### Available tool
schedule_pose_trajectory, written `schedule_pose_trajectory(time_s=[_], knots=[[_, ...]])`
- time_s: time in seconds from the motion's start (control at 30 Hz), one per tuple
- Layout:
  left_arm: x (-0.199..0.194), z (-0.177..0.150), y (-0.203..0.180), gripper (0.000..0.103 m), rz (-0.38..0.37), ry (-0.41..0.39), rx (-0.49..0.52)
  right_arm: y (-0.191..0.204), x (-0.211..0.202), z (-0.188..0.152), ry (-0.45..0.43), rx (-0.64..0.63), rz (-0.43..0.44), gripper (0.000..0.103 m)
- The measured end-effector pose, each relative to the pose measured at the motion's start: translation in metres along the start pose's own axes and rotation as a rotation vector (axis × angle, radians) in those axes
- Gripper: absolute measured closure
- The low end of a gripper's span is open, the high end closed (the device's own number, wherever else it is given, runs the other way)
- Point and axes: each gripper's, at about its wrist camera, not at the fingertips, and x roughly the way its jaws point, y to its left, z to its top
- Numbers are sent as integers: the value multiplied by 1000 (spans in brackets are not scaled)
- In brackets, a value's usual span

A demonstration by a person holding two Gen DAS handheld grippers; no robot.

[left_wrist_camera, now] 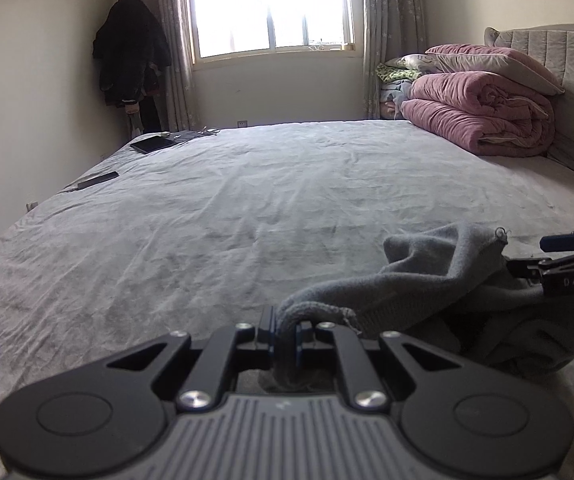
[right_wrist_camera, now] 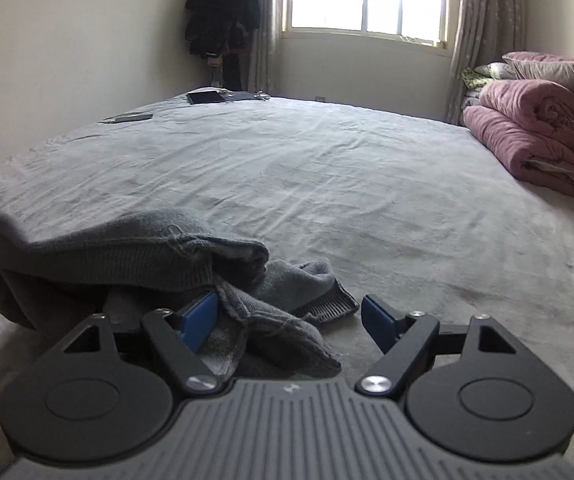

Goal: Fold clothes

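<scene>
Our left claw (left_wrist_camera: pixel 285 330) pinches an edge of the gray sweater (left_wrist_camera: pixel 447 280), which lies bunched on the bed (left_wrist_camera: pixel 247 184). Our right claw (right_wrist_camera: pixel 289 320) is wide apart around loose cloth. It might grab too many layers and fold crooked.

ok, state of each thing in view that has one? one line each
left hand-held gripper: shut on a fold of the grey sweater
right hand-held gripper: open, sweater fabric lying between its fingers
grey sweater: crumpled, unfolded, on the bed
pink quilt: folded, stacked by the headboard
curtains: drawn open
tablet: lying flat, screen dark
</scene>
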Motion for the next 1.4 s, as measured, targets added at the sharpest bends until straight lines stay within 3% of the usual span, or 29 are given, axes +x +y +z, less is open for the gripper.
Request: schedule_pose_trajectory(time_s=[0.13, 0.23, 0.27, 0.3, 0.37, 0.47, 0.67, 0.77, 0.83, 0.93, 1.13, 1.27, 1.4], knots=[[6, 0, -3, 94, 6, 16, 5, 12, 10, 2, -9, -71, 54, 25], [10, 0, -3, 94, 11, 21, 7, 22, 17, -3, 4, -110, 94, 51], [11, 0, -3, 94, 12, 22, 7, 26, 16, -3, -3, -133, 102, 72], [12, 1, -3, 94, 12, 22, 6, 29, 14, -3, -3, -153, 112, 84], [13, 1, -2, 94, 16, 19, 5, 32, 9, -2, 13, -163, 113, 92], [13, 1, 4, 94, 27, 14, -14, 32, -1, 2, 43, -140, 122, 94], [4, 2, 23, 94, 20, -2, -76, 38, -47, 15, 14, -141, 195, 95], [2, 1, 28, 94, 27, -11, -79, 39, -72, 21, 24, -110, 351, 95], [2, 1, 30, 94, 35, -12, -83, 47, -85, 16, 46, -152, 481, 95], [4, 1, 34, 94, 32, 2, -99, 64, -86, 2, 105, -249, 576, 94], [10, 0, 29, 94, 39, 21, -74, 49, -74, -4, 79, -259, 430, 60], [11, 1, 28, 94, 39, 24, -75, 44, -67, -13, 75, -343, 276, 60], [12, 0, 25, 94, 44, 27, -67, 67, -62, -32, 78, -527, 241, 60]])
